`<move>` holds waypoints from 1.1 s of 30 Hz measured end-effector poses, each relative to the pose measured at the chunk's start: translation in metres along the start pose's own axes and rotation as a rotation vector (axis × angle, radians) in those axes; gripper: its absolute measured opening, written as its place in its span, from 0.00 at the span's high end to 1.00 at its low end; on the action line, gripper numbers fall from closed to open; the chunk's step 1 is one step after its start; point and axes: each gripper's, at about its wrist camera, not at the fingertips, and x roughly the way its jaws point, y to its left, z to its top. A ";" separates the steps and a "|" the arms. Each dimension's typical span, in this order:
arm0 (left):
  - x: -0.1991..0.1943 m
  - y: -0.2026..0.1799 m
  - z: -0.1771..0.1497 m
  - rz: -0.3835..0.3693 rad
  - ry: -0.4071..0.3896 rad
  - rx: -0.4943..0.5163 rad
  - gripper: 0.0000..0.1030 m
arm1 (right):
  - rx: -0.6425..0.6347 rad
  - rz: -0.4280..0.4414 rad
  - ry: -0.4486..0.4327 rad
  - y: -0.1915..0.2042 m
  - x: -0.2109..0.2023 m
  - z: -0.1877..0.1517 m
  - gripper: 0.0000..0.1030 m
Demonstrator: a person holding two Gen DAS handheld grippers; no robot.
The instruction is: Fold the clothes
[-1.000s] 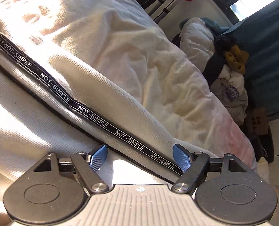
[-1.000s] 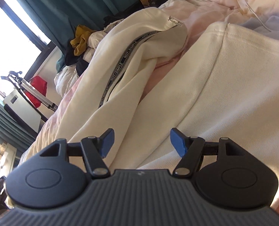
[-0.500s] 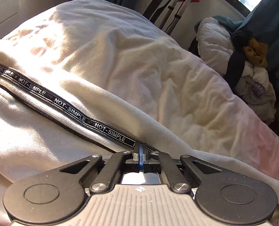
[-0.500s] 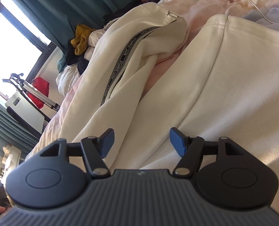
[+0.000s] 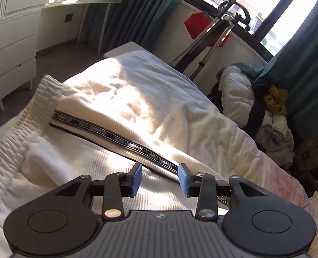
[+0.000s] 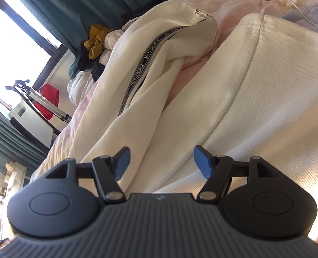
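Cream trousers (image 5: 77, 157) with a black lettered side stripe (image 5: 120, 138) lie on the bed, their ribbed waistband (image 5: 30, 111) at the left. My left gripper (image 5: 160, 179) hovers open just above the fabric, the stripe running between its blue pads, nothing held. In the right wrist view one cream leg (image 6: 266, 99) lies flat while the other leg (image 6: 159, 64), with the stripe (image 6: 141, 64), is bunched and twisted beside it. My right gripper (image 6: 162, 161) stands open low over the gap between the two legs, holding nothing.
The bed's pale duvet (image 5: 159, 99) stretches away. A heap of clothes (image 5: 266, 116) lies by teal curtains (image 5: 309, 68). A stand with a red item (image 5: 204, 30) is near the window, and white drawers (image 5: 10, 49) stand at the left. A white cable (image 6: 292, 0) crosses the pillows.
My left gripper closed on the striped seam half a second ago, then opened and pulled back higher, so the waistband and room show. My right gripper stayed open and barely moved.
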 end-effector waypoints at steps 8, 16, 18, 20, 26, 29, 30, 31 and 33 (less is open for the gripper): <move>-0.029 0.092 0.050 0.076 -0.110 -0.104 0.43 | -0.010 -0.018 -0.001 0.002 0.003 0.003 0.33; 0.004 0.068 0.039 -0.051 0.018 -0.103 0.38 | 0.055 0.040 -0.007 0.001 -0.002 0.041 0.33; 0.012 0.063 0.039 -0.067 0.036 -0.136 0.30 | 0.067 0.073 0.002 0.004 -0.004 0.059 0.33; 0.031 0.058 0.039 -0.045 0.078 -0.172 0.27 | 0.017 0.105 -0.004 0.015 -0.001 0.083 0.32; 0.085 0.055 0.046 0.081 0.180 -0.238 0.27 | 0.034 0.027 0.051 0.026 0.049 0.143 0.20; 0.098 0.050 0.048 0.150 0.203 -0.230 0.33 | 0.094 0.005 0.073 0.022 0.076 0.164 0.21; 0.102 0.047 0.049 0.189 0.206 -0.205 0.43 | 0.100 -0.009 0.066 0.022 0.082 0.168 0.20; 0.105 0.043 0.049 0.230 0.209 -0.178 0.49 | 0.093 -0.020 0.059 0.022 0.087 0.171 0.26; 0.109 0.038 0.046 0.296 0.216 -0.111 0.88 | 0.074 -0.044 0.053 0.023 0.092 0.178 0.52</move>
